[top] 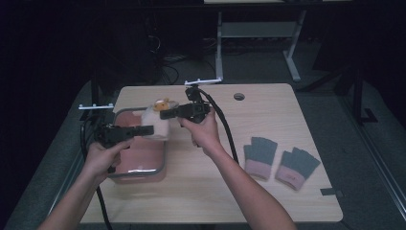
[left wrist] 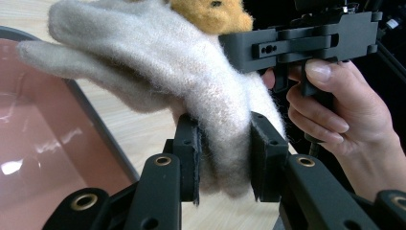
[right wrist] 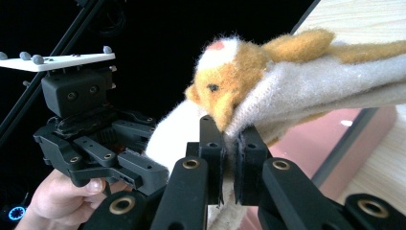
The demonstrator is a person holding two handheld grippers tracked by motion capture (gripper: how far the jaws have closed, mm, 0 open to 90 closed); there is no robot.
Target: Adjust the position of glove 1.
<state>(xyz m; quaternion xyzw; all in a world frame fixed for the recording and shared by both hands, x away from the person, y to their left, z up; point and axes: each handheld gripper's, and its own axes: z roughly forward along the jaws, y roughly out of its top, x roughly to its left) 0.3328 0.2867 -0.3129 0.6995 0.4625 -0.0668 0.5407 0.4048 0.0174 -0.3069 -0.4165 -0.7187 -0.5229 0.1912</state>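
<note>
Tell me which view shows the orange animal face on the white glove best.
The right gripper view: the animal face is close and sharp on the white glove. The left gripper view catches only its edge; the high view shows a small orange spot.

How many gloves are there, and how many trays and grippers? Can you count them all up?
White fluffy glove with an orange animal on it: 1
Grey and pink gloves: 2
Pink tray: 1
Grippers, left gripper and right gripper, both shut on the white glove: 2
Total: 6
</note>
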